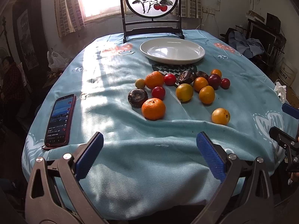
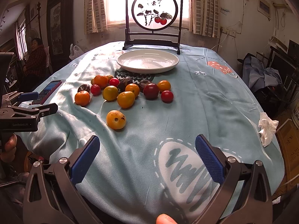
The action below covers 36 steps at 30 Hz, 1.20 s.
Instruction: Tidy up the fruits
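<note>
While apart, fruits (image 1: 179,91) beyond tool (image 1: 149,156).

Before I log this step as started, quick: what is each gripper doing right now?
Left gripper: open, holding nothing, above the tablecloth.
Right gripper: open, holding nothing; the fruits lie untouched.
</note>
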Each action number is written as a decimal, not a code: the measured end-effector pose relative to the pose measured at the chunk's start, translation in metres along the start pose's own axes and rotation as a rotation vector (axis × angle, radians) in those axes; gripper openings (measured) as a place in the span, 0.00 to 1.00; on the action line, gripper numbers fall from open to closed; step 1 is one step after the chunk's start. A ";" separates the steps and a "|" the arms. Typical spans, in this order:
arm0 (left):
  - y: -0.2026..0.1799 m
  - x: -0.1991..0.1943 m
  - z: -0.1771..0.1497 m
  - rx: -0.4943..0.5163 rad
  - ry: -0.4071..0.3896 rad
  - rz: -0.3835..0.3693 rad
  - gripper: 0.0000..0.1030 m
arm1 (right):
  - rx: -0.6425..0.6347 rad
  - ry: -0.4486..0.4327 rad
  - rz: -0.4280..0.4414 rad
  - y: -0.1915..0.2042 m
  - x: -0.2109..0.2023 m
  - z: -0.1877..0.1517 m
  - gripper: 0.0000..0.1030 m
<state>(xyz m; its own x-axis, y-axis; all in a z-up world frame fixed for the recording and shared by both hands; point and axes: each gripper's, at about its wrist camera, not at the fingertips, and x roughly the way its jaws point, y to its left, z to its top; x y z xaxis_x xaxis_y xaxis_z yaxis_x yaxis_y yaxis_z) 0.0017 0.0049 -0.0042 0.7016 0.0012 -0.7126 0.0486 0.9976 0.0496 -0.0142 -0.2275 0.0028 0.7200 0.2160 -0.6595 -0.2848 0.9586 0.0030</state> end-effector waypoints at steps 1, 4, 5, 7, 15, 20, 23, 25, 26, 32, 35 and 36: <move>0.000 0.000 0.000 0.000 0.000 0.000 0.98 | 0.000 0.000 -0.001 0.000 -0.001 0.000 0.99; 0.000 0.000 0.000 0.002 -0.002 0.001 0.98 | 0.003 0.001 -0.002 -0.001 0.000 0.000 0.99; 0.000 0.000 0.000 0.000 0.000 0.000 0.98 | 0.004 0.001 -0.003 -0.001 0.001 0.000 0.99; 0.000 0.000 0.000 0.000 0.000 -0.001 0.98 | 0.005 0.002 -0.004 0.000 0.004 0.001 0.99; 0.000 0.000 0.000 0.001 0.000 0.001 0.98 | 0.005 0.001 -0.004 0.000 0.004 0.001 0.99; 0.000 0.000 0.000 0.001 0.000 0.002 0.98 | 0.004 0.001 -0.002 0.001 0.002 0.002 0.99; 0.000 0.000 0.000 0.002 0.001 0.000 0.98 | 0.005 0.000 -0.003 0.001 0.002 0.002 0.99; 0.000 0.000 0.000 0.002 0.000 0.002 0.98 | 0.005 0.001 -0.003 0.001 0.002 0.002 0.99; 0.000 0.000 0.000 0.002 0.001 0.002 0.98 | 0.005 0.001 -0.003 0.001 0.002 0.001 0.99; 0.000 0.000 0.000 0.002 0.001 0.002 0.98 | 0.005 0.000 -0.003 0.000 0.003 0.001 0.99; -0.001 0.000 0.000 0.002 0.001 0.002 0.98 | 0.005 -0.001 -0.001 0.000 0.004 0.001 0.99; -0.001 0.000 0.000 0.002 0.001 0.001 0.98 | 0.002 -0.003 0.002 0.001 0.001 0.002 0.99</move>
<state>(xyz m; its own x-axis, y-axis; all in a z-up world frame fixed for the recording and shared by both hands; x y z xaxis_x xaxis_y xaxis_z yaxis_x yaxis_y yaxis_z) 0.0018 0.0044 -0.0043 0.7007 0.0022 -0.7134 0.0491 0.9975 0.0513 -0.0124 -0.2257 0.0038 0.7213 0.2186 -0.6572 -0.2852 0.9584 0.0058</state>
